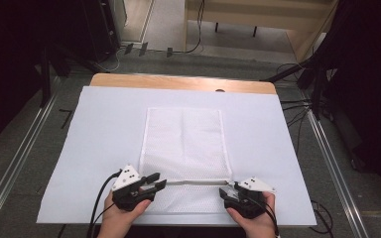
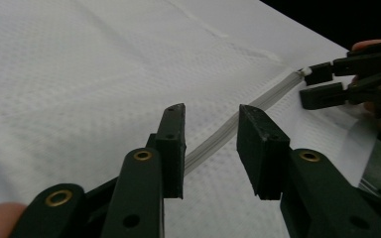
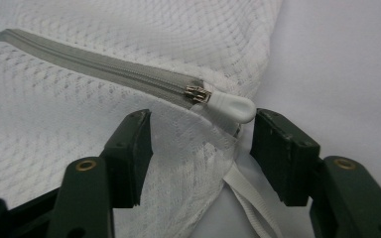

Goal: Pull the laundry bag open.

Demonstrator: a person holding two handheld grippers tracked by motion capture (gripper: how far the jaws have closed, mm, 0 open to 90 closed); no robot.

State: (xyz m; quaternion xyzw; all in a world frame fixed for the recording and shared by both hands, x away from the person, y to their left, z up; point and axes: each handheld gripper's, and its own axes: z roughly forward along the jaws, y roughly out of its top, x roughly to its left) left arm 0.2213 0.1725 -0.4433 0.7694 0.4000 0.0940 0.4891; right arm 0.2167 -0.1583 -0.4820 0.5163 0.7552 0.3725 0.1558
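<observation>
Right tongs (image 3: 201, 148) stand open, jaws either side of the bag's corner fabric, nothing gripped; the white zip pull (image 3: 230, 106) sits just beyond the jaw tips, nearer the right-hand jaw in the right gripper view, w/ the metal slider (image 3: 197, 94) touching its inner end. The grey zip (image 3: 94, 62) runs from that slider away across the mesh bag (image 1: 183, 134). Left tongs (image 2: 211, 148) are open too, holding nothing; in the left gripper view the zip (image 2: 228, 126) passes between the jaws and on toward the pull (image 2: 305, 71).

Key relation: the zip's long axis lies straight between the two tongs, along the bag's near part, w/ the pull at the right end; so the right hand (image 1: 250, 218) is far nearer the pull, the left hand (image 1: 124, 215) near the zip's other end.

Bag lies flat on the white sheet (image 1: 104, 124) over the table (image 1: 178, 82); zip looks shut. Probably right tongs go for the pull while left pins the zip's far end.
</observation>
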